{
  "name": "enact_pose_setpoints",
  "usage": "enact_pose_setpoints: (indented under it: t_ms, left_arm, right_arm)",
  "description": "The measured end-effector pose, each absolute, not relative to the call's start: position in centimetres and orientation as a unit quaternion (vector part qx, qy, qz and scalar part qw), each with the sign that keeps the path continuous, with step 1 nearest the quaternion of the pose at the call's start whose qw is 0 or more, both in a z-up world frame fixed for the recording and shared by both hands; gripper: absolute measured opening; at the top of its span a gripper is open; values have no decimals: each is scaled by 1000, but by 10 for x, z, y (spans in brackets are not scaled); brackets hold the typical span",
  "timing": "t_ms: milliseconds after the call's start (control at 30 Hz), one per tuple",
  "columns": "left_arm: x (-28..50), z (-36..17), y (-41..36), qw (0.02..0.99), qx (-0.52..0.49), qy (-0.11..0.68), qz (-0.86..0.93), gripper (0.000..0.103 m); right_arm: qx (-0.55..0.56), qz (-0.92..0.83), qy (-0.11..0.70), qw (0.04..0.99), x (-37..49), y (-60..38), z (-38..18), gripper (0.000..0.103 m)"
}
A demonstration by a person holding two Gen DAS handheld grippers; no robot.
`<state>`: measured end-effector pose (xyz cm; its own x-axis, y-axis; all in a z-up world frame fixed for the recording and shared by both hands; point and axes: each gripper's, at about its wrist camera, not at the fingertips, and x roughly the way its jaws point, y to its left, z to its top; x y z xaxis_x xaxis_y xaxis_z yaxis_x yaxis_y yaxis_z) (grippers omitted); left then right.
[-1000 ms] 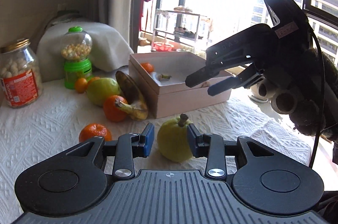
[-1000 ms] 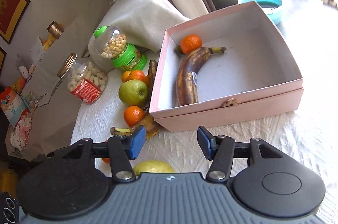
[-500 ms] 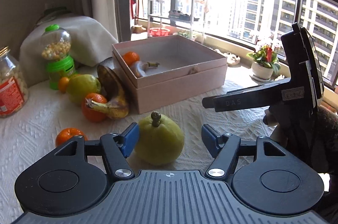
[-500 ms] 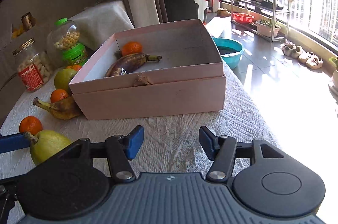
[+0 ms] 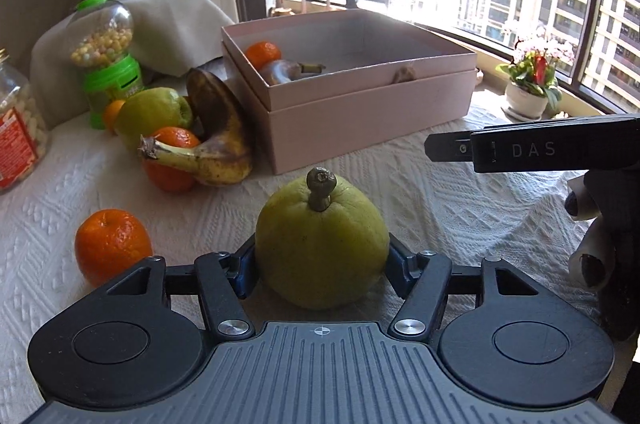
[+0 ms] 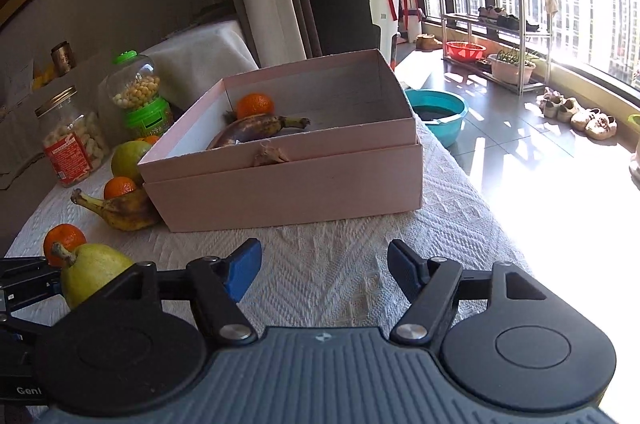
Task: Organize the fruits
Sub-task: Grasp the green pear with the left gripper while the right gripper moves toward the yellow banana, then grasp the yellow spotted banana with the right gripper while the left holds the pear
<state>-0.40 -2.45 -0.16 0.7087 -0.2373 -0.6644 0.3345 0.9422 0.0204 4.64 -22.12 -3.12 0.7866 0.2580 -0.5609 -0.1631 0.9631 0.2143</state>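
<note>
My left gripper (image 5: 322,270) clamps the pear (image 5: 321,242) on the cloth, in front of the pink box (image 5: 360,104). My right gripper (image 6: 324,270) hangs open, empty, before that box, which holds 1 orange (image 6: 255,105) and 1 banana (image 6: 256,128).

Left wrist view: pear (image 5: 322,242) at centre on the tablecloth (image 5: 440,192), between the left gripper (image 5: 320,264) fingers; loose orange (image 5: 112,244) at 9 o'clock. Box (image 5: 360,112) at 12 holds an orange (image 5: 263,54) and a banana (image 5: 286,70). At 11, against the box's left side: banana (image 5: 216,144), orange (image 5: 170,160), apple (image 5: 150,114), candy dispenser (image 5: 106,60) behind.
</note>
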Motion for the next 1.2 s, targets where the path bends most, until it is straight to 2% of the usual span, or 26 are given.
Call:
enact_pose_setpoints:
  t_ms: [167, 300, 533, 700, 767, 833, 900, 1200]
  left_arm:
    - [-16, 3, -7, 923, 52, 345, -162, 67]
    - [-38, 10, 23, 931, 55, 338, -126, 67]
    - [-63, 18, 94, 945, 2, 326, -40, 67]
    - [-65, 12, 126, 944, -22, 329, 5, 67]
    - [-68, 9, 134, 944, -36, 328, 2, 67]
    - [-69, 8, 138, 945, -44, 323, -4, 67]
    - [-72, 7, 140, 946, -47, 320, -6, 67]
    - [-73, 5, 141, 947, -52, 316, -13, 67]
  right_arm:
    - [62, 130, 326, 934, 52, -210, -27, 70]
    - [103, 188, 343, 915, 57, -195, -9, 70]
    - [300, 224, 442, 815, 106, -159, 6, 70]
    - [401, 191, 514, 734, 127, -126, -20, 57]
    - [414, 175, 524, 723, 129, -117, -28, 56]
    - [433, 152, 525, 717, 130, -113, -36, 51]
    - [437, 143, 522, 718, 131, -113, -39, 42]
    - [346, 197, 534, 746, 94, -128, -28, 40]
